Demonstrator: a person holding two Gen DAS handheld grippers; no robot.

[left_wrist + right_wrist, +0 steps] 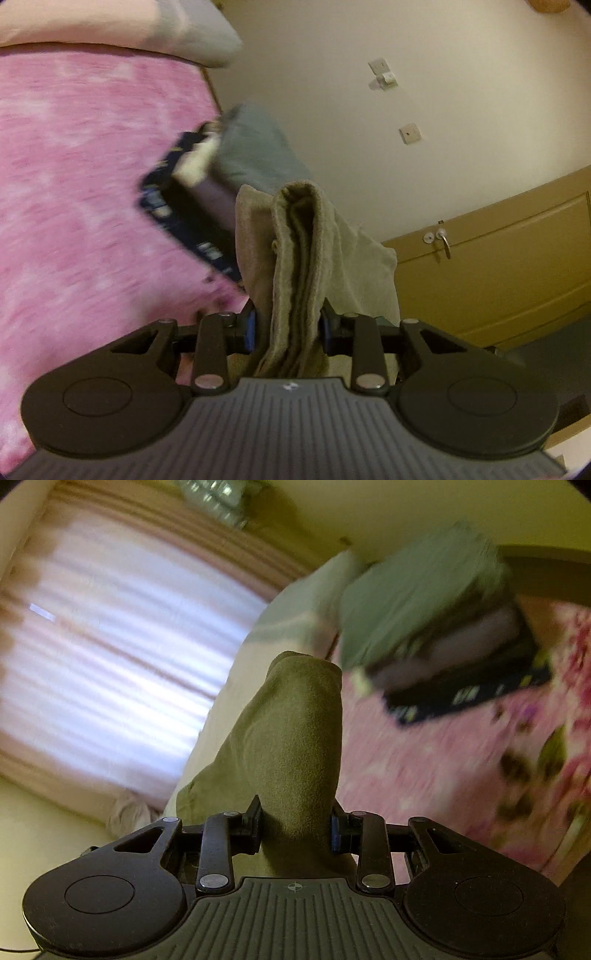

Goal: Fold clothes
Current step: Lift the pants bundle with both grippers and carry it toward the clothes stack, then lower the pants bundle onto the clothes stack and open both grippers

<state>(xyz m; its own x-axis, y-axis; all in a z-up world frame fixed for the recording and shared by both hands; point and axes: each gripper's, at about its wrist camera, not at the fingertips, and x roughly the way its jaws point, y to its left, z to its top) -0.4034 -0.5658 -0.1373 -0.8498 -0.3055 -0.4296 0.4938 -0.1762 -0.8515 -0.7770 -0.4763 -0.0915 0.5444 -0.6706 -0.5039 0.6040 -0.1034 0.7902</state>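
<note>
Clearly, an olive-tan garment [295, 266] is pinched between the two fingers of the left gripper [288, 325]. Its jaws are closed partway onto a thick, bunched fold of the cloth, whose layered edge stands up ahead of the fingers while more fabric hangs down on the far side. In the right wrist view, the same garment [295, 746] is seen gripped by the right gripper [295, 827], its jaws likewise part-closed and pressed against a rounded bundle of the fabric. The cloth is held up in the air by both grippers, above a bed [81, 177] covered with a pink patterned spread.

Near the head of the bed, close to its edge, a stack of folded clothes [221, 177] is seen, blurred: a grey-green piece on top, a mauve one beneath, and a dark blue patterned one at the bottom. A pale pillow [147, 26] lies at the head of the bed.

Beyond the bed, a cream wall [406, 166] with two small plates is shown, and a yellow-brown cabinet [498, 266] with a key in its lock. A lit curtain [122, 646] fills the left of the right wrist view.
</note>
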